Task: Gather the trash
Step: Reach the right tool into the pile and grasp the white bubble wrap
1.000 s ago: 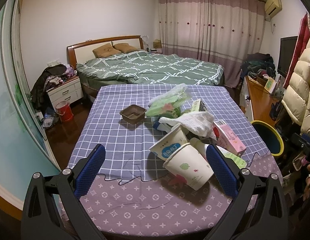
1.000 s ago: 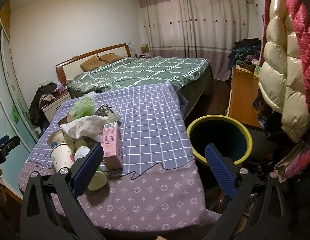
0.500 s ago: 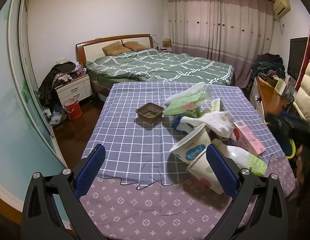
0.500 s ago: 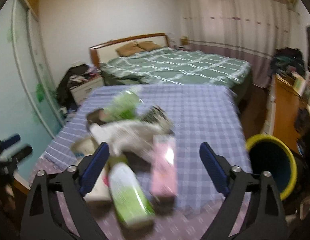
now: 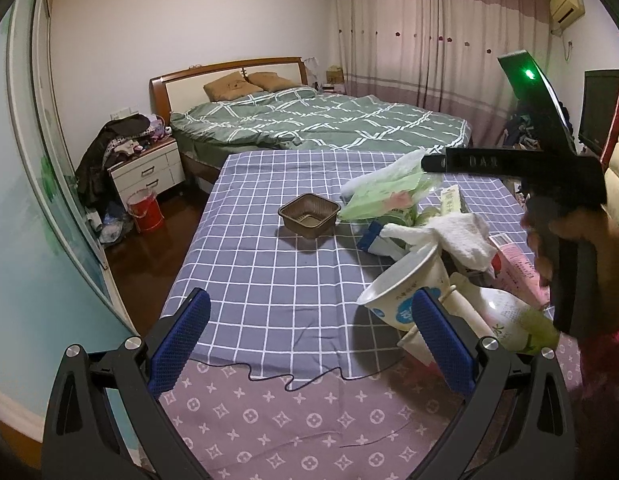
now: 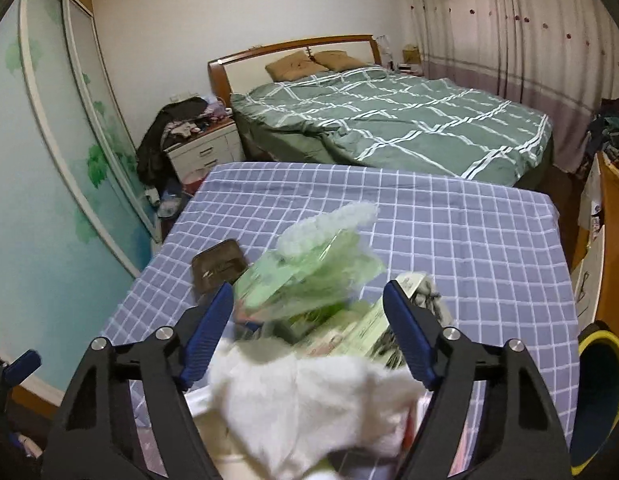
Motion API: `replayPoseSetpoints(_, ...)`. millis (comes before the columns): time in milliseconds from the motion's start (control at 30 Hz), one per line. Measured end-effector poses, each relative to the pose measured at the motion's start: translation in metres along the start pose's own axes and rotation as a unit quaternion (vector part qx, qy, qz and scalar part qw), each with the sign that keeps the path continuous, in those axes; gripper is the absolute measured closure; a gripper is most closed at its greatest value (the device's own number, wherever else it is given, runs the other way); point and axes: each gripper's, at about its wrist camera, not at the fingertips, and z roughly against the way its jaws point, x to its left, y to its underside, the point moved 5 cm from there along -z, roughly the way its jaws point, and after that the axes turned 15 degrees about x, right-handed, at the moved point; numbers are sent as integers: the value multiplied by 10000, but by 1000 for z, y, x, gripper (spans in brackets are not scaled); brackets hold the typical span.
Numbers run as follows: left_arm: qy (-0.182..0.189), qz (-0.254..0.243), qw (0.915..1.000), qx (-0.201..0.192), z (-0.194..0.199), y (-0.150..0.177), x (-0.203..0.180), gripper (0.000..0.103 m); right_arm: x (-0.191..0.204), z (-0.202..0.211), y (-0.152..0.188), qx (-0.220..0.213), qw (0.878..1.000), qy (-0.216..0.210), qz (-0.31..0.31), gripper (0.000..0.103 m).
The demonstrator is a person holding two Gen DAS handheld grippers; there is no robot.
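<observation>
A pile of trash lies on the checked tablecloth (image 5: 269,264): a green plastic bag (image 5: 383,196), a white crumpled tissue (image 5: 457,236), a paper cup (image 5: 409,292), a green bottle (image 5: 513,320), a pink carton (image 5: 517,264) and a brown tray (image 5: 308,215). My left gripper (image 5: 309,340) is open and empty over the table's near edge, left of the pile. My right gripper (image 6: 309,328) is open directly above the pile, with the green bag (image 6: 321,272) and white tissue (image 6: 305,400) between its fingers. Its body shows in the left wrist view (image 5: 549,184).
A yellow-rimmed bin (image 6: 597,392) stands on the floor right of the table. A green bed (image 5: 317,124) is behind the table, a white nightstand (image 5: 149,172) and red bucket (image 5: 143,212) to the left. A thin cable (image 5: 293,380) lies across the near cloth.
My right gripper has swung left from the bin side and come in over the trash pile. My left gripper has shifted left, so the pile sits further right in its view.
</observation>
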Motion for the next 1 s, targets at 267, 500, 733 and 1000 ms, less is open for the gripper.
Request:
replayPoseSetpoints(267, 85, 80, 9999, 126, -15, -3, 8, 4, -15, -41, -49, 808, 9966, -100, 143, 27)
replayPoseSetpoints(500, 114, 30, 9998, 160, -20, -6, 5, 4, -15, -62, -61, 1306, 9892, -646, -183, 41)
replayPoseSetpoints(733, 147, -23, 9997, 169, -22, -8, 1, 4, -18, -58, -73, 1186, 9899, -708, -314, 100)
replayPoseSetpoints(1000, 169, -27, 9997, 176, -23, -10, -1, 4, -17, -40, -81, 856, 9936, -706, -221, 103)
